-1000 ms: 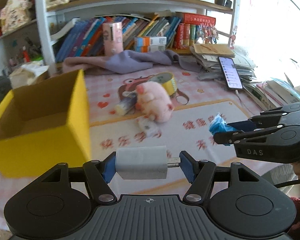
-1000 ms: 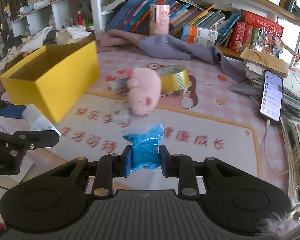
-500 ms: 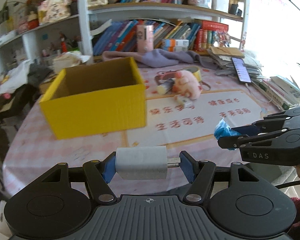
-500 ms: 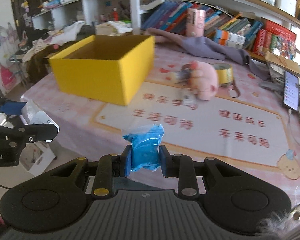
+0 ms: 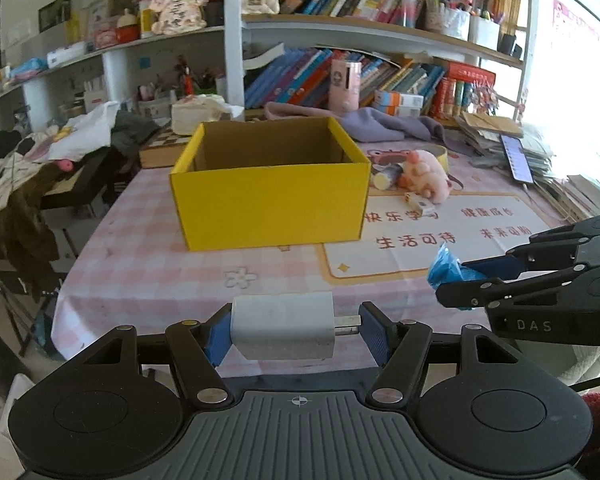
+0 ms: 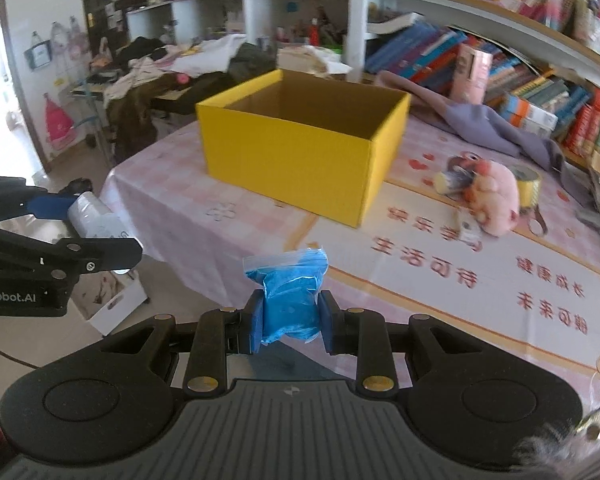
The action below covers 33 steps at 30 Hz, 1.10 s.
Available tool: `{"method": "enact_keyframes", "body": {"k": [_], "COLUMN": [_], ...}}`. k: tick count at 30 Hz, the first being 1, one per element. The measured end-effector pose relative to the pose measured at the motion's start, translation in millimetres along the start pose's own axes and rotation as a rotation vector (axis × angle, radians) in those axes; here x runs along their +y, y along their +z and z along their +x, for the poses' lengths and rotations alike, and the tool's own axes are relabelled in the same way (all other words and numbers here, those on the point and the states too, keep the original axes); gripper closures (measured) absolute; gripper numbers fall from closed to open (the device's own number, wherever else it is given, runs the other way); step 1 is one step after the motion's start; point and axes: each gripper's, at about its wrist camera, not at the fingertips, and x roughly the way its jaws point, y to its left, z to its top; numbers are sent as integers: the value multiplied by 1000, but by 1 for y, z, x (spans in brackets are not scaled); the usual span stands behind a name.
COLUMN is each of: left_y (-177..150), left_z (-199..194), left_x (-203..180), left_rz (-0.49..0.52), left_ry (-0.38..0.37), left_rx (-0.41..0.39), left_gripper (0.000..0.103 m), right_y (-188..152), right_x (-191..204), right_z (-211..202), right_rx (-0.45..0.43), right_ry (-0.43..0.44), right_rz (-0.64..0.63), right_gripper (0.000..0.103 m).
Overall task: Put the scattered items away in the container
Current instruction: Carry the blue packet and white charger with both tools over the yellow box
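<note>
Cluttered bookshelf room, pink checked counter (image 5: pixel 148 248). Left gripper (image 5: pixel 292 326) jaws clamped on white charger (image 5: pixel 282 324), right gripper (image 6: pixel 290 320) jaws on blue bag (image 6: pixel 290 292); both held ready for yellow box (image 5: pixel 272 200).

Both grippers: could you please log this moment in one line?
left: holds charger | right: holds blue bag | box: ahead, open

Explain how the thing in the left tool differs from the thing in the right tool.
The white charger in the left tool is a rigid block with a metal plug, lying sideways. The blue bag in the right tool is soft, crinkled plastic, standing upright. Both are clamped and held short of the yellow box.
</note>
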Motion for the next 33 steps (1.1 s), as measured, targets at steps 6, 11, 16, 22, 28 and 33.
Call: {"method": "enact_keyframes", "body": {"k": [6, 11, 16, 22, 28, 33], "left_y": [3, 17, 40, 84, 128, 158], "left_z": [-3, 2, 17, 49, 98, 146], "left_x": [15, 21, 24, 24, 27, 32], "left_rz": [-35, -27, -5, 72, 157, 232], "left_ry": [13, 15, 16, -6, -6, 5], "left_rx": [-22, -55, -88, -118, -119, -88], "left_gripper": [38, 38, 38, 38, 38, 38], "right_y": [11, 23, 41, 82, 132, 167], "right_x": [17, 20, 13, -7, -30, -56], "right_z": [8, 14, 26, 46, 88, 138], "right_rx": [1, -19, -69, -135, -161, -136], "right_ry": [47, 48, 34, 31, 26, 1], "right_rz": [-54, -84, -120, -133, -154, -160], "right_gripper": [77, 77, 77, 77, 77, 77]}}
